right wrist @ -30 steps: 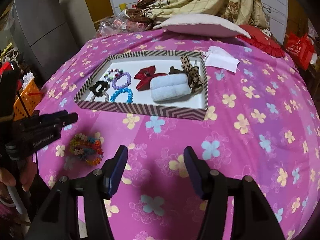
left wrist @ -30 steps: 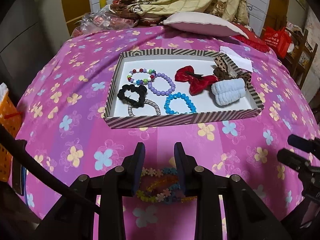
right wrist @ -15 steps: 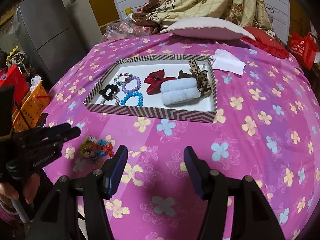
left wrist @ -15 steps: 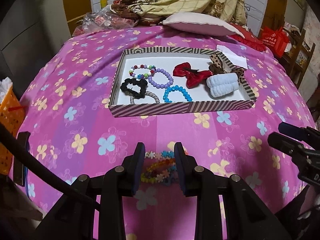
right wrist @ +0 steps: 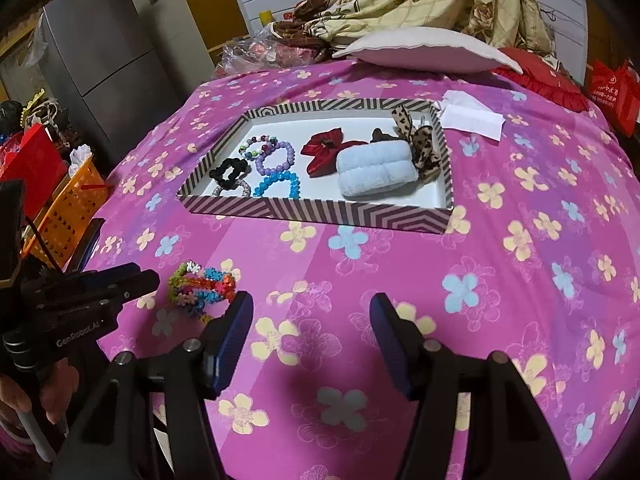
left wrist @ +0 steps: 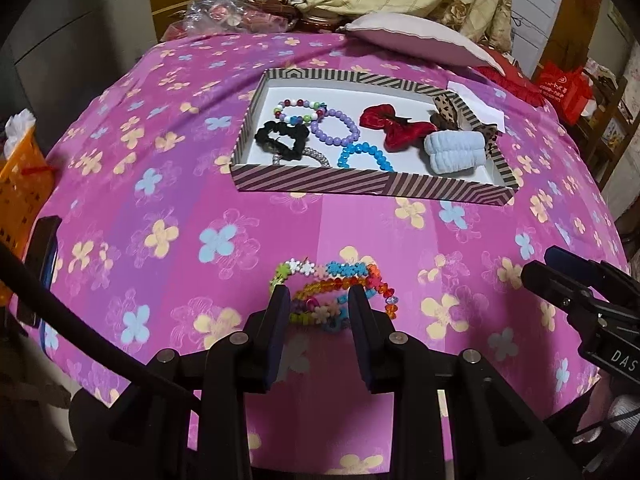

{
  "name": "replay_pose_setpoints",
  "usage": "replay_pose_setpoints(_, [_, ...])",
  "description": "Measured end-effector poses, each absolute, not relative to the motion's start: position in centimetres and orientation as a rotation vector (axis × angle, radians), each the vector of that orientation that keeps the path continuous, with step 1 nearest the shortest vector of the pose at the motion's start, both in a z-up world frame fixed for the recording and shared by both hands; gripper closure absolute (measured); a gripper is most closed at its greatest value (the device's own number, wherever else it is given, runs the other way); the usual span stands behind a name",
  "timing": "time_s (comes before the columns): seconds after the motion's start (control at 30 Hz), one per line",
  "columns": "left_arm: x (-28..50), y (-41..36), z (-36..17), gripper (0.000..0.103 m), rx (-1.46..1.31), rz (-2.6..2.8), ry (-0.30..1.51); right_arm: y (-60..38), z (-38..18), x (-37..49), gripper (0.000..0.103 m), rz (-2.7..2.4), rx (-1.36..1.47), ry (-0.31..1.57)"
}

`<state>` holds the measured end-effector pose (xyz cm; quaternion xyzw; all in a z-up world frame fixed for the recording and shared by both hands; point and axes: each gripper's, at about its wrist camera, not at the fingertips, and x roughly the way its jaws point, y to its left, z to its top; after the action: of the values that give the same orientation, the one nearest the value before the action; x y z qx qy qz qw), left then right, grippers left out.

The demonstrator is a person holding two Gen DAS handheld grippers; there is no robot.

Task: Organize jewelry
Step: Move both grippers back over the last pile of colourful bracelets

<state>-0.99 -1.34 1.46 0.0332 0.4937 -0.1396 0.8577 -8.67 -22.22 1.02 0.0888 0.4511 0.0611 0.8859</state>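
The left gripper (left wrist: 319, 300) is seen nearest, its jaws parted a little around a pile of multicoloured flower-bead bracelets (left wrist: 334, 293) lying on the pink flowered cloth (left wrist: 224, 236); whether the pads touch the beads cannot be told. The right gripper (right wrist: 311, 320) is held wide open over bare cloth, with nothing between its jaws, just right of the same pile (right wrist: 202, 286). Beyond the pile, well apart from it, a striped tray (left wrist: 360, 190) is set on the cloth. Inside the tray a black scrunchie (left wrist: 282, 140), purple (left wrist: 340, 128) and blue bead bracelets (left wrist: 362, 156), a red bow (left wrist: 394, 128) and a pale blue rolled towel (left wrist: 454, 152) are laid. Behind the tray a white pillow (left wrist: 416, 40) is seen.
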Motion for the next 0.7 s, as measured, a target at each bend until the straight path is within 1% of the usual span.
replay_pose_setpoints(0.33, [-2.5, 0.2, 0.8, 0.061, 0.078, -0.248, 1.024, -21.4, 2.0, -10.2, 0.039, 0.131, 0.14, 0.915])
replay_pose_setpoints(0.7, [-3.6, 1.2, -0.2, 0.061, 0.115, -0.201, 1.002, -20.6, 1.2, -11.4, 0.038, 0.142, 0.115, 0.917])
